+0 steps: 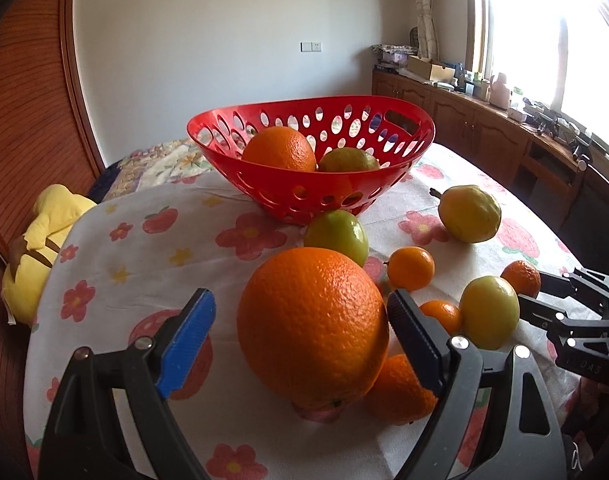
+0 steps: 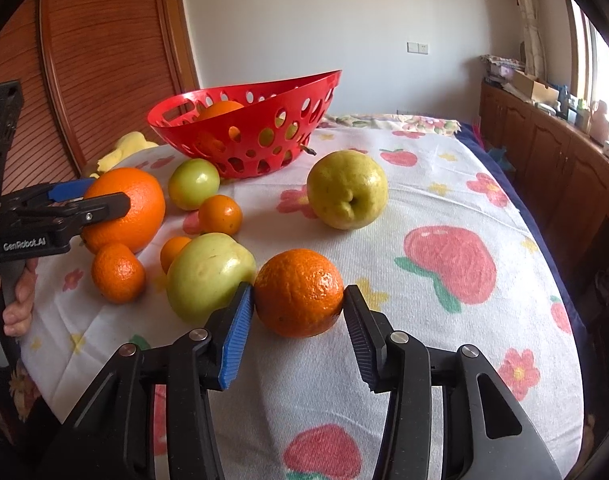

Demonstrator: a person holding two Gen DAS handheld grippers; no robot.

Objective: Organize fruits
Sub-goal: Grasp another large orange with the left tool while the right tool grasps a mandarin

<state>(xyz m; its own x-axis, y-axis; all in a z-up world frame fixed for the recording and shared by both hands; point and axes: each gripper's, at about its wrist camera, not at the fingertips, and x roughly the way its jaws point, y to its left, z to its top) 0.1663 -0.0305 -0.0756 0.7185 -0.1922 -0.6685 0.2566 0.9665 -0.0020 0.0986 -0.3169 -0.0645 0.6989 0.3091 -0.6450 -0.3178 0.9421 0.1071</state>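
A table draped in a white cloth (image 2: 424, 208) printed with red strawberries and flowers holds scattered fruit and a red plastic basket (image 1: 304, 184) with oval holes, set toward the far side. Inside the basket sit a large orange (image 1: 278, 150) and a green-yellow fruit (image 1: 348, 160).

The left gripper (image 1: 300, 336), black with one blue ribbed pad, has its jaws spread wide around a big round orange (image 1: 310, 324). The black right-hand pad sits against the orange's side, while the blue left-hand pad stands clear of it with a gap showing. In the right wrist view that orange rests on the cloth at the near left of the fruit cluster, with a person's fingers (image 2: 18, 300) wrapped round the gripper handle.

The right gripper (image 2: 298, 320) is narrowed onto a small dimpled mandarin (image 2: 298, 292), which lies on the cloth; both pads touch its sides. Just beside it on the left lies a pale green apple (image 2: 208, 276), touching the blue pad.

Further back lie a yellow-green pear (image 2: 346, 190), a smaller green apple (image 2: 193, 183) near the basket, and three small mandarins (image 2: 220, 214).

A yellow plush toy (image 1: 44, 240) sits off the table's left edge.
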